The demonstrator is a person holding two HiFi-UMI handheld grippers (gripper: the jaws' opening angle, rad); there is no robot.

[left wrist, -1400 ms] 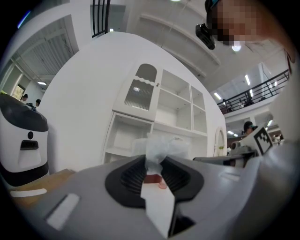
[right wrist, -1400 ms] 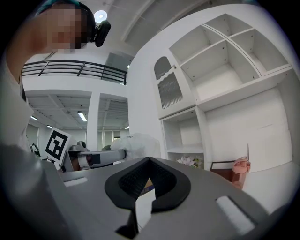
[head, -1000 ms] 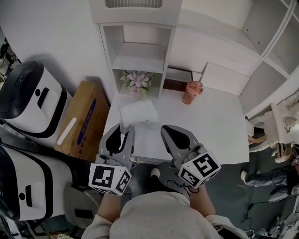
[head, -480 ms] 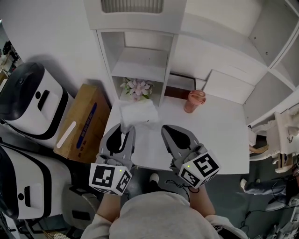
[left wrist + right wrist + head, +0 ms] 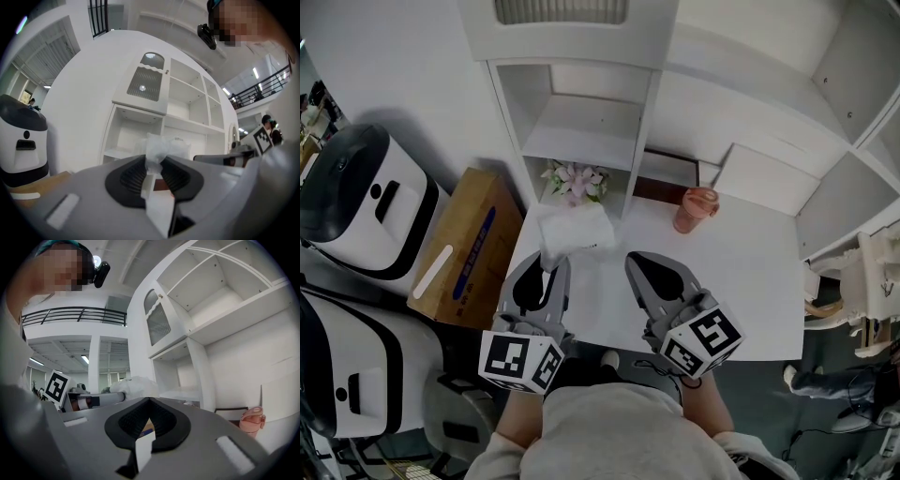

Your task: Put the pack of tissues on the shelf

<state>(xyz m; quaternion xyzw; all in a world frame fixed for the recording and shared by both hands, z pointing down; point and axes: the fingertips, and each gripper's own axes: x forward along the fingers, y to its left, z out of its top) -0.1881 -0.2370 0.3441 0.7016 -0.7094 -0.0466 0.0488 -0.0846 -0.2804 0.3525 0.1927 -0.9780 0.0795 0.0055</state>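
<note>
Left tongs [image 5: 546, 260] pinch one end of the pack of tissues [image 5: 575, 228], jaws narrowly parted on its wrapper, holding it over the table [image 5: 741, 272] before the shelf [image 5: 581, 131]; right tongs [image 5: 637, 262] are closed, empty.

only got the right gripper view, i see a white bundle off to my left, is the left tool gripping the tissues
Observer: Yes, the left gripper view shows the left tool shut on the crumpled end of the pack of tissues.
Operator: where is it relative to the shelf
Observer: In the head view the pack is over the table's left rear area, just in front of the flowers in the lowest compartment.
Operator: anything on the board above them
Observer: No, the shelf board above the flowers looks bare.
</note>
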